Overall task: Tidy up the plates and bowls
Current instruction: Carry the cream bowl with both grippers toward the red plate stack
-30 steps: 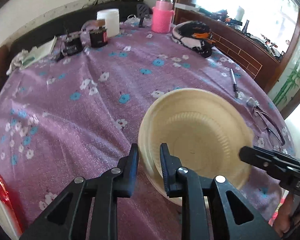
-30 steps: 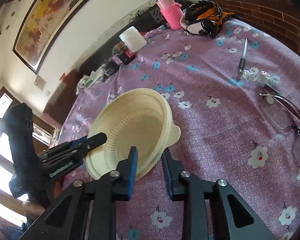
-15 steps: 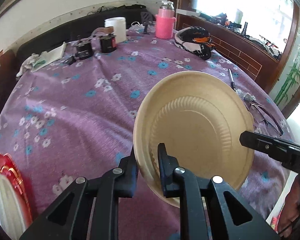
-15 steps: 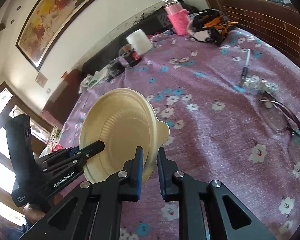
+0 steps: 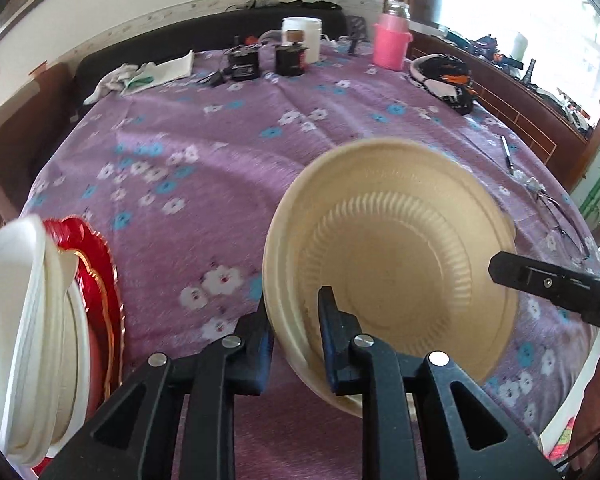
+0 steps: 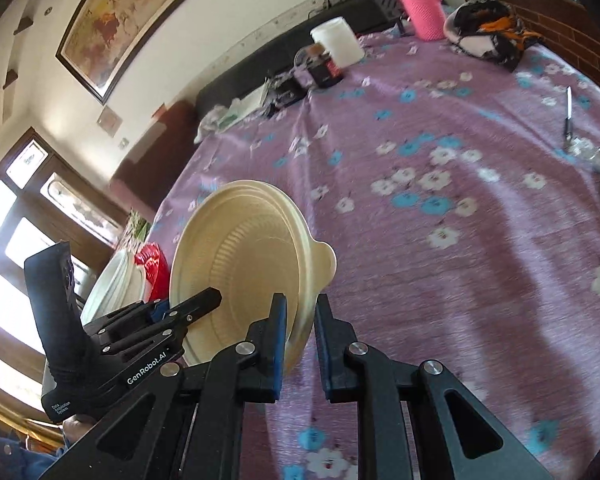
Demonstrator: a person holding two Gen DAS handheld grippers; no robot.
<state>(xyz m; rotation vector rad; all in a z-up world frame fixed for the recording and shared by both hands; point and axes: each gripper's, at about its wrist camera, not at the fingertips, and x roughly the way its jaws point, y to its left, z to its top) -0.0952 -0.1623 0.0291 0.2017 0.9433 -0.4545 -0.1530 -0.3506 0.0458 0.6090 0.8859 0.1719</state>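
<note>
A cream bowl (image 5: 392, 256) is held tilted in the air above the purple flowered tablecloth (image 5: 204, 152). My left gripper (image 5: 294, 312) is shut on its near rim. My right gripper (image 6: 300, 316) is shut on the opposite rim of the same bowl (image 6: 240, 264); its finger also shows in the left wrist view (image 5: 540, 280). A stack of white bowls (image 5: 24, 320) and red plates (image 5: 96, 268) stands on edge at the far left, left of the bowl. The stack also shows in the right wrist view (image 6: 120, 276), behind the left gripper body (image 6: 100, 340).
At the table's far edge stand a white jar (image 5: 302, 36), a dark jar (image 5: 288, 58), a pink bottle (image 5: 390, 40), a cloth (image 5: 140, 76) and a patterned bag (image 5: 444, 76). A pen (image 5: 507, 156) and glasses (image 5: 560, 216) lie at the right.
Both grippers have carried the bowl up off the table and leftward, tilting it more upright. The stack of white bowls and red plates has come into view at the left.
</note>
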